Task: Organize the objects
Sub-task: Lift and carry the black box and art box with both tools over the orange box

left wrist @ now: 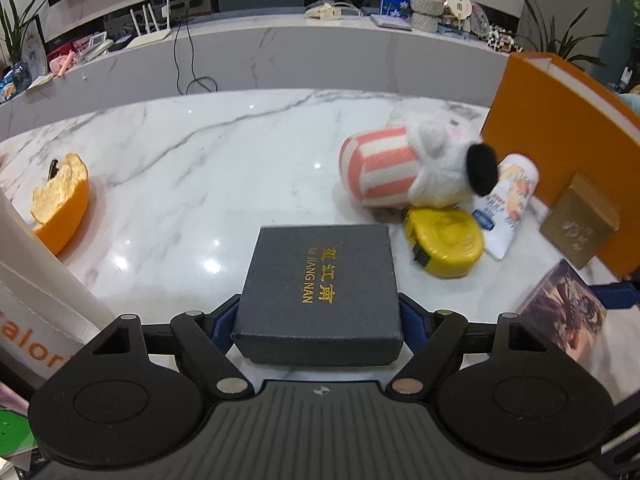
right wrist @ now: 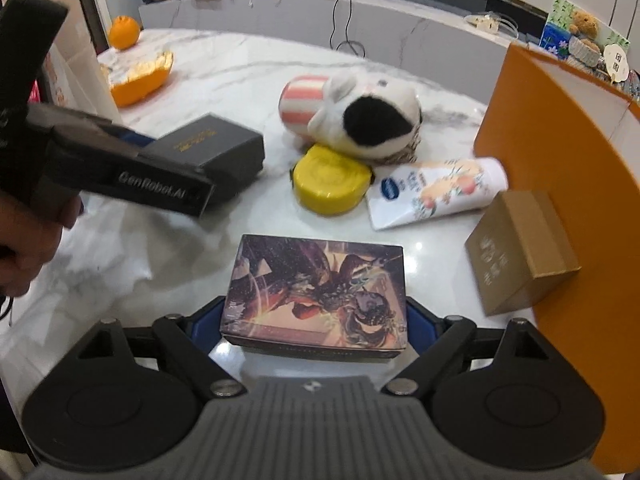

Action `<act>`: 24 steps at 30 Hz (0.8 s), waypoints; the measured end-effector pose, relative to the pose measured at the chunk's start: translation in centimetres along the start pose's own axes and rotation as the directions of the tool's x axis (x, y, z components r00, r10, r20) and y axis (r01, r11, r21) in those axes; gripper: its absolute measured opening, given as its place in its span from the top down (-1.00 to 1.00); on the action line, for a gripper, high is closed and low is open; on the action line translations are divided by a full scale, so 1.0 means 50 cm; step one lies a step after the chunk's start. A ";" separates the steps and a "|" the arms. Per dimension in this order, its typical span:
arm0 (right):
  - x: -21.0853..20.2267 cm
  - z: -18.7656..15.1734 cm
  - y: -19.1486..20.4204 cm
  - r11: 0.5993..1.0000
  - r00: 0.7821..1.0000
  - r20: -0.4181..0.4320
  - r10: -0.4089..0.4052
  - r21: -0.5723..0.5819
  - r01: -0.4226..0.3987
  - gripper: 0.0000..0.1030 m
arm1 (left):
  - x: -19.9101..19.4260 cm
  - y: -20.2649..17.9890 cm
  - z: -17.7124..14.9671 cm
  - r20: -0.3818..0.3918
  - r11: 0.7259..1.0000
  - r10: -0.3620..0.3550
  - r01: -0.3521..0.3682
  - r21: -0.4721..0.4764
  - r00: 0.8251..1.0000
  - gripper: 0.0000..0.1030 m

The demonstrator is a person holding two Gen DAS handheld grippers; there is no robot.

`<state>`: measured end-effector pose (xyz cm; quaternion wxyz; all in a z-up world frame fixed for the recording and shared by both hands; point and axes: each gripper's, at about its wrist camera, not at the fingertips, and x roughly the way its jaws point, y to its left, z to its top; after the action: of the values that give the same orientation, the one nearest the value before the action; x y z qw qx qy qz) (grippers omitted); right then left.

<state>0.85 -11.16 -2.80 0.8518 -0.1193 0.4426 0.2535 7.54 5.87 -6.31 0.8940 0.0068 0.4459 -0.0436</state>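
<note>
Marble table (left wrist: 192, 168): L gripper (left wrist: 320, 316) clamps dark box (left wrist: 320, 292), gold lettering running away from cam. R gripper (right wrist: 316, 320) clamps art box (right wrist: 316, 292), long axis across its jaws.

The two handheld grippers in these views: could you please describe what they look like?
Both are matte black plastic with two round side housings, a ribbed grey centre plate bearing a small round logo, silver pivot pins and blue finger pads. The left gripper, seen from the side, carries white "GenRobot.AI" lettering on its body. The right gripper has the same build. No sleeve is visible.
</note>
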 end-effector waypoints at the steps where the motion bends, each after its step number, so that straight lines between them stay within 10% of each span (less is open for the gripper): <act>1: -0.005 0.002 -0.004 1.000 1.000 0.010 0.000 0.003 0.000 -0.74 | -0.007 -0.002 0.002 0.007 1.000 -0.006 0.006 0.002 1.000 -0.77; 24: -0.097 0.040 -0.059 0.996 0.980 0.180 -0.090 0.036 0.085 -0.74 | -0.105 -0.082 0.075 0.175 0.990 -0.141 0.144 -0.008 0.974 -0.75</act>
<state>1.47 -14.37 2.26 0.9006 -0.1030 0.3611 0.2190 7.03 1.97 0.23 0.9242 -0.0381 0.3657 -0.1035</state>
